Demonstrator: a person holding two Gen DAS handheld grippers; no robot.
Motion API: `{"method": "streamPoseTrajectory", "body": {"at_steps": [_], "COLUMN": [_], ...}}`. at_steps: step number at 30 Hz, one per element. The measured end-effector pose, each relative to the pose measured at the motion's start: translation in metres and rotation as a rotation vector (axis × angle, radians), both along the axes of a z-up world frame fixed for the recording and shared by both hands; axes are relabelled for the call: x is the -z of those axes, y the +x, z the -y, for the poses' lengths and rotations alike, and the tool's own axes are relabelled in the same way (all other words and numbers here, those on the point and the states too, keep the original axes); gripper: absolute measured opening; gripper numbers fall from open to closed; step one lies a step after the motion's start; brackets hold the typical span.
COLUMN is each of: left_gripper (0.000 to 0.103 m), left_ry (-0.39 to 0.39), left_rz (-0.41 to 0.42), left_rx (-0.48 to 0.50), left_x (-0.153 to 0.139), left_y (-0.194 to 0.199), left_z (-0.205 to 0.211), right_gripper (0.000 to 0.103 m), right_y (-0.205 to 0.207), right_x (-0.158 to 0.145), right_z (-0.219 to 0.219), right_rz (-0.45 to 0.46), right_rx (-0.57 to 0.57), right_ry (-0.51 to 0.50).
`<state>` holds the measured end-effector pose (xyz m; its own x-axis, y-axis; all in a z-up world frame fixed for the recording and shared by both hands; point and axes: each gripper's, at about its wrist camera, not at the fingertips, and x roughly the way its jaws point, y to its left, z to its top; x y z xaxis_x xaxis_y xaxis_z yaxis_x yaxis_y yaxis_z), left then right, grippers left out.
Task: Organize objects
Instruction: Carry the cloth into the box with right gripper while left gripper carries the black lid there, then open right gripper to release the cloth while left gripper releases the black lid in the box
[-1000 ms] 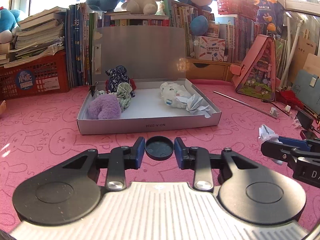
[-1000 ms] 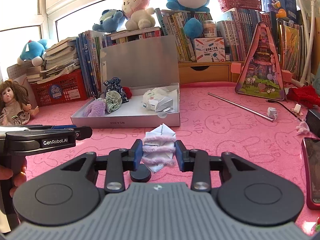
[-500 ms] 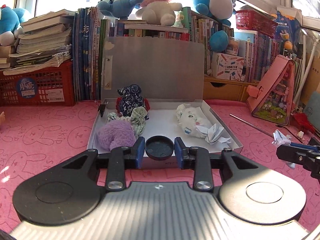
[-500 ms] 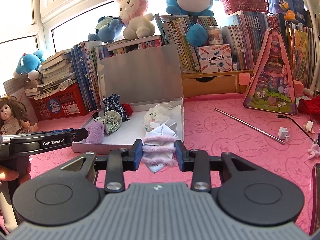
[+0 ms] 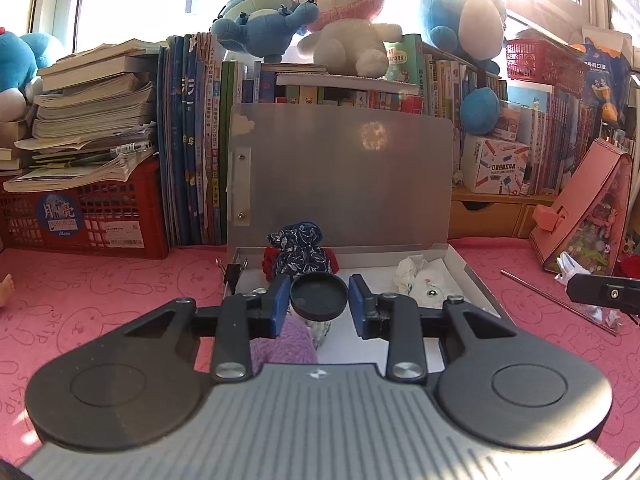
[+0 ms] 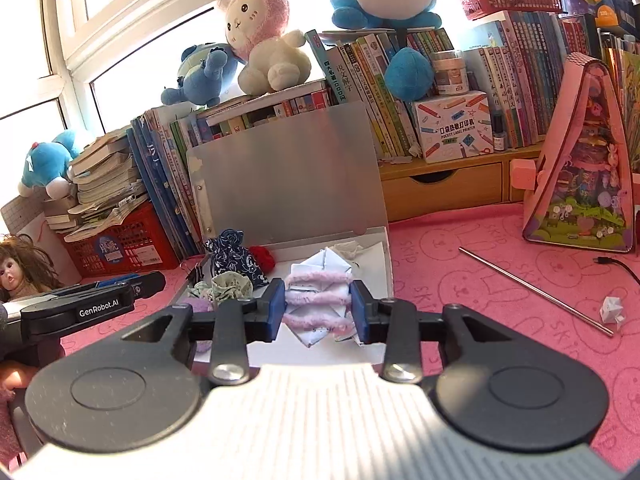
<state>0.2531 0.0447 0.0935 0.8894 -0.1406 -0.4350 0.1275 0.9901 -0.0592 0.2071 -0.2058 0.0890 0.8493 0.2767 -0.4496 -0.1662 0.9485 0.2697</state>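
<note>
Behind the red crate [image 5: 84, 216] on your pink worktop [image 5: 100, 292], you see stacked books [image 5: 92, 116], a pink rabbit plush [image 5: 340, 12] above them, and a doll [image 6: 16, 268] beside it.

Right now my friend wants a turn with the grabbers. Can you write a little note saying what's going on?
Left gripper: shut on a round black lid, held over the open white box.
Right gripper: shut on a folded paper toy with pink fuzzy bands, also at the box.
Already in the box: blue floral pouch, purple fluffy thing, white plush.
Left: drop both in; a small paper piece waits on the pink mat.
</note>
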Motion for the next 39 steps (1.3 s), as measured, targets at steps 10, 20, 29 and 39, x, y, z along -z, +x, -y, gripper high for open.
{"method": "streamPoseTrajectory", "body": {"at_steps": [10,20,29,39], "left_gripper": [0.037,0.037,0.038,0.039], "left_ry": [-0.046,0.013,0.116,0.091], "left_rz": [-0.081,-0.089,-0.063,-0.074], "left_rx": [-0.024,-0.022,-0.027,-0.067], "left_x": [0.044,0.074,0.081,0.089], "left_y": [0.041,0.051,0.08,0.102], "left_z": [-0.007,-0.004,0.002,-0.005], "right_gripper": [0.04,0.04,0.041,0.043], "right_y": [0.059,0.08,0.098,0.122], "right_x": [0.026,0.064,0.079,0.091], "right_z": [-0.019,-0.05,-0.058,-0.051], "right_rz": [-0.119,-0.187,-0.19,-0.232], "right_rx": [-0.09,-0.125,-0.116,-0.08], "right_ry": [0.071,-0.005,-0.095,-0.058]}}
